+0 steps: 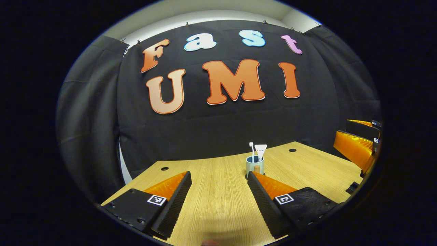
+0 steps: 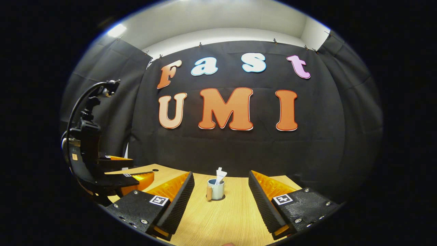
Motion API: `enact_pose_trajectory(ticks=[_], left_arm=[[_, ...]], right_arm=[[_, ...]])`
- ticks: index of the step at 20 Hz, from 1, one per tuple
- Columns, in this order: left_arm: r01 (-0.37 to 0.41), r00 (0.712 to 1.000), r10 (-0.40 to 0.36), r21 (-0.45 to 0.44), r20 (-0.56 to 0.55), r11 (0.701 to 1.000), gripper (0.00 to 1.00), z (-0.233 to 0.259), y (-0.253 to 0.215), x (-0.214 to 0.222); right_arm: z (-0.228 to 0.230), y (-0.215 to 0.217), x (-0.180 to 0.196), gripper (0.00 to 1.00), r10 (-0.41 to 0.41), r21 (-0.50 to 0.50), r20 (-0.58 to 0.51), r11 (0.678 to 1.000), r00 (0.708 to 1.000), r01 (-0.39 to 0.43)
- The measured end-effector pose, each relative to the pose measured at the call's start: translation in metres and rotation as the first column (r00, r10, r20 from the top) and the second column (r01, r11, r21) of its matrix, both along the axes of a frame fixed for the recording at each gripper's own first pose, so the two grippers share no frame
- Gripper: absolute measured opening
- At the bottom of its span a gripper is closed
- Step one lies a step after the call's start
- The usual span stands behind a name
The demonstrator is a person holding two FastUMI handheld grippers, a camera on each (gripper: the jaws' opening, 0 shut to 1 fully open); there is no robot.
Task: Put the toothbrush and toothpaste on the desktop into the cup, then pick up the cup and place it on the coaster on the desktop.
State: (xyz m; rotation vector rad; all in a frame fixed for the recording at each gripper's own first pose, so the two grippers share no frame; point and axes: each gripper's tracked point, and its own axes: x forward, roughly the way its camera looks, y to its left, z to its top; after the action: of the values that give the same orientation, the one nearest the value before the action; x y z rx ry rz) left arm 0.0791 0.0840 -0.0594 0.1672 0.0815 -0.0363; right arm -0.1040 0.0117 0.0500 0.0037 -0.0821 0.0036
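Note:
A pale blue-grey cup (image 1: 254,166) stands upright on the wooden desktop (image 1: 218,205), just past my left gripper's right fingertip. A white toothbrush (image 1: 251,149) and a white toothpaste tube (image 1: 261,150) stick up out of it. A thin dark rim, apparently the coaster (image 1: 264,174), shows at the cup's base. My left gripper (image 1: 218,177) is open and holds nothing. In the right gripper view the cup (image 2: 216,190), with a wooden handle (image 2: 209,193) on its left side, sits ahead between the fingers of my right gripper (image 2: 221,174), which is open and apart from the cup.
The other gripper (image 1: 356,145) hangs over the desk's right edge in the left gripper view. In the right gripper view the left gripper (image 2: 102,171) with its cable sits at the left. Two round holes (image 1: 165,168) mark the desktop. Black cloth closes off the back.

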Motion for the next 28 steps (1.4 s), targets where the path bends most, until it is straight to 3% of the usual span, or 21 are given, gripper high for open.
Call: enact_pose_trajectory(ticks=[1, 2, 13, 14, 15, 21, 28], left_arm=[[-0.008, 1.000, 0.007, 0.010, 0.023, 1.000, 0.99, 0.004, 0.002, -0.005], [-0.009, 0.999, 0.008, 0.020, 0.031, 1.000, 0.99, 0.005, 0.003, -0.007], [-0.021, 0.995, 0.026, -0.051, 0.096, 0.998, 0.99, 0.006, 0.004, -0.032], [-0.016, 0.994, 0.022, -0.059, 0.109, 0.998, 0.99, 0.008, 0.002, -0.035], [-0.010, 0.992, 0.017, -0.063, 0.123, 0.998, 0.99, 0.011, -0.001, -0.039], [0.015, 0.986, -0.002, -0.073, 0.169, 0.997, 0.99, 0.017, -0.007, -0.052], [-0.043, 0.979, 0.061, -0.098, 0.195, 0.994, 0.99, 0.018, 0.016, -0.062]], right_arm=[[0.001, -0.003, 0.000, 1.00, -0.007, 0.007, 0.001, 1.000, 1.000, 0.007], [0.000, -0.007, -0.001, 0.95, -0.007, 0.020, 0.002, 1.000, 1.000, 0.007], [0.004, -0.012, -0.020, 0.95, 0.008, 0.034, 0.036, 0.999, 0.999, -0.009], [0.005, -0.007, -0.023, 1.00, 0.016, 0.044, 0.046, 0.999, 0.999, -0.018], [0.005, -0.006, -0.024, 0.95, 0.021, 0.048, 0.050, 0.999, 0.999, -0.024], [0.004, 0.003, -0.029, 0.95, 0.026, 0.071, 0.085, 0.997, 0.996, -0.032], [0.001, 0.011, -0.031, 0.95, 0.038, 0.073, 0.106, 0.996, 0.994, -0.046]])
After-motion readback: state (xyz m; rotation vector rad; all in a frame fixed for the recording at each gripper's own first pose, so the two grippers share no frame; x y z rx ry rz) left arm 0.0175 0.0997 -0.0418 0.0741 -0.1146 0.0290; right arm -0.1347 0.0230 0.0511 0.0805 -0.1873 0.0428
